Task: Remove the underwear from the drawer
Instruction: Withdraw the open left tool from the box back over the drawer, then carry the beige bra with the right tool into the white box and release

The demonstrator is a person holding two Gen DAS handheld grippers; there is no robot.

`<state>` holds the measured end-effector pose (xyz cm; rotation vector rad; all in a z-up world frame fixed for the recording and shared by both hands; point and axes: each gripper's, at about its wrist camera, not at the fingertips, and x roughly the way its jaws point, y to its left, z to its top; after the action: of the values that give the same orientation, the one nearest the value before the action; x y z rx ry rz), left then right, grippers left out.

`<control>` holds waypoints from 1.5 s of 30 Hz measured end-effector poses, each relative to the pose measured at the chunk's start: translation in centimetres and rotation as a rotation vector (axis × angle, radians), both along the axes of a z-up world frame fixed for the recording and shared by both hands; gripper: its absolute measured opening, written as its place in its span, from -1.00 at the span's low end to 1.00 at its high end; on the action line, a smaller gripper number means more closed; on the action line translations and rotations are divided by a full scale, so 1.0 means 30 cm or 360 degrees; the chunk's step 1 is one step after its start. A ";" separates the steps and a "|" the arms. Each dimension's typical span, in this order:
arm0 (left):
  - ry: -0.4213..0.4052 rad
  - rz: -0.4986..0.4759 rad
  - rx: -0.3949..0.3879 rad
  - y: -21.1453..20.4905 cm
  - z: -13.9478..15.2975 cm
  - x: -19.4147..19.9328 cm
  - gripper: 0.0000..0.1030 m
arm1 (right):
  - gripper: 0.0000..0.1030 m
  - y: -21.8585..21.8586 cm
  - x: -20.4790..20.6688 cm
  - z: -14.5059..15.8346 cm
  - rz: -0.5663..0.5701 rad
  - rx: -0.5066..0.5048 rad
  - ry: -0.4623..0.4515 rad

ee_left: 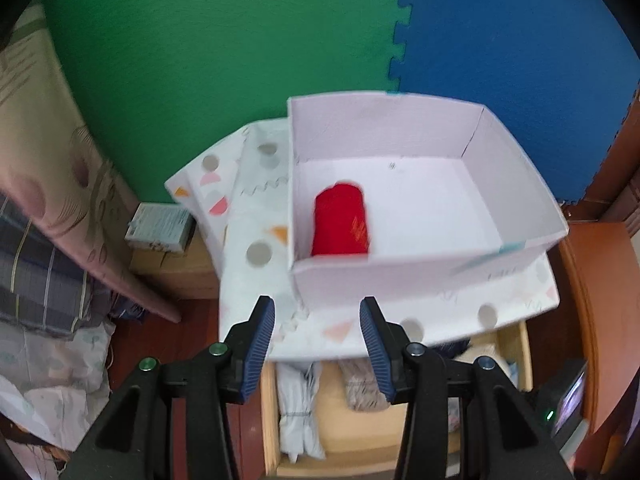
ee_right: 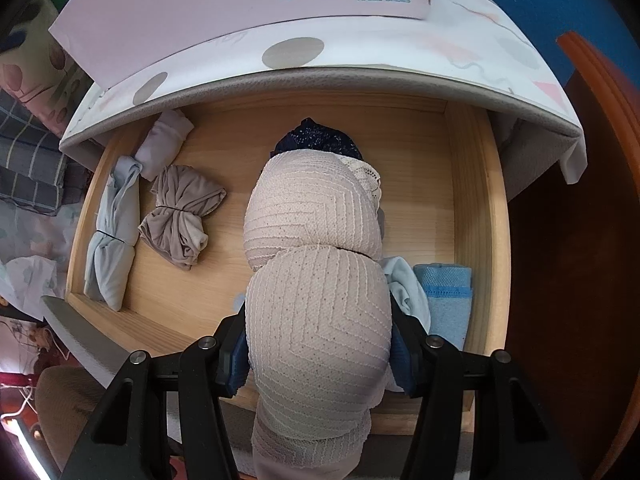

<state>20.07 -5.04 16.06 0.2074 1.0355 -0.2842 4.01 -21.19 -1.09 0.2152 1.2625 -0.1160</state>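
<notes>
1. Right wrist view: your right gripper (ee_right: 318, 354) clamps the beige textured underwear bundle (ee_right: 318, 308) above the drawer (ee_right: 478, 200); more bundles lie below.
2. Left wrist view: your left gripper (ee_left: 318, 344) gapes empty; beyond, red underwear (ee_left: 341, 220) sits in the white box (ee_left: 400, 136), apparently your drop-off.

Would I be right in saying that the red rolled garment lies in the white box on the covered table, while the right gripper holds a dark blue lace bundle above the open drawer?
Not quite: the bundle in the right gripper is beige, as the right wrist view shows. The red rolled garment does lie in the white box, and the drawer is open.
</notes>
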 end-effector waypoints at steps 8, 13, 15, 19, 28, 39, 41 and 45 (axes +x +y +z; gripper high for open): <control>0.0045 0.0155 0.0034 0.109 -0.204 -0.159 -0.12 | 0.03 0.005 0.000 0.002 0.0022 -0.0023 -0.0001; 0.0121 0.0255 0.0026 0.157 -0.343 -0.242 -0.12 | 0.02 0.004 -0.001 0.005 0.0014 -0.0006 -0.0013; 0.0156 0.0279 0.0039 0.166 -0.399 -0.273 -0.12 | 0.02 0.001 -0.004 0.010 0.0020 -0.0001 -0.0019; 0.0252 0.0327 0.0004 0.182 -0.493 -0.313 -0.12 | 0.01 -0.015 -0.010 0.020 -0.0005 0.0028 -0.0045; 0.0081 0.0382 -0.0013 0.193 -0.508 -0.376 -0.12 | 0.00 -0.006 -0.010 0.076 0.0026 -0.0020 -0.0062; 0.0106 0.0313 0.0010 0.169 -0.514 -0.363 -0.11 | 0.00 -0.001 -0.035 0.198 0.0039 0.0003 -0.0111; 0.0116 0.0320 -0.0006 0.173 -0.516 -0.361 -0.11 | 0.00 0.006 -0.043 0.225 0.0046 0.0005 -0.0126; 0.0108 0.0319 0.0001 0.172 -0.517 -0.361 -0.11 | 0.00 0.019 -0.056 0.287 0.0073 0.0011 -0.0160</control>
<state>9.23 0.14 0.56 0.0938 1.1146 -0.1100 2.33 -20.63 7.52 0.1953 1.1670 -0.0606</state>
